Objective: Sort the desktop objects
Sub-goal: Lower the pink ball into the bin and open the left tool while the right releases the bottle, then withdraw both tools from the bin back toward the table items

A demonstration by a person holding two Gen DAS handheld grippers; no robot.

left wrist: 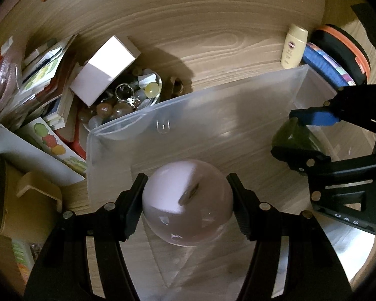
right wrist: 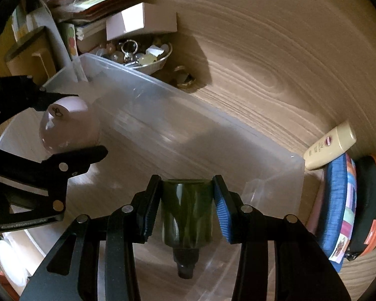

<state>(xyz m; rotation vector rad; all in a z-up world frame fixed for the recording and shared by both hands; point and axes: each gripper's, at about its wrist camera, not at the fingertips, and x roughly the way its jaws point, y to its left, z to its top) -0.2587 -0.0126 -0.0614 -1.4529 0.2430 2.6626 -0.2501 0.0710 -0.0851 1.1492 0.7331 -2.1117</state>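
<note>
My left gripper (left wrist: 187, 195) is shut on a pale pink round jar (left wrist: 185, 200), held over the inside of a clear plastic bin (left wrist: 188, 105). My right gripper (right wrist: 187, 200) is shut on a dark green bottle (right wrist: 186, 210), its black cap pointing toward the camera, also over the bin (right wrist: 188, 115). Each wrist view shows the other hand: the right gripper (left wrist: 300, 135) with the green bottle (left wrist: 290, 133) at the right edge, the left gripper (right wrist: 70, 125) with the pink jar (right wrist: 67, 128) at the left.
A glass bowl of beads and rings (left wrist: 127, 97) and a white box (left wrist: 105, 67) sit behind the bin. Books and packets (left wrist: 37, 75) pile at the left. A cream tube (left wrist: 294, 46), a blue pouch (right wrist: 338, 213) and an orange-rimmed case (right wrist: 373, 205) lie at the right.
</note>
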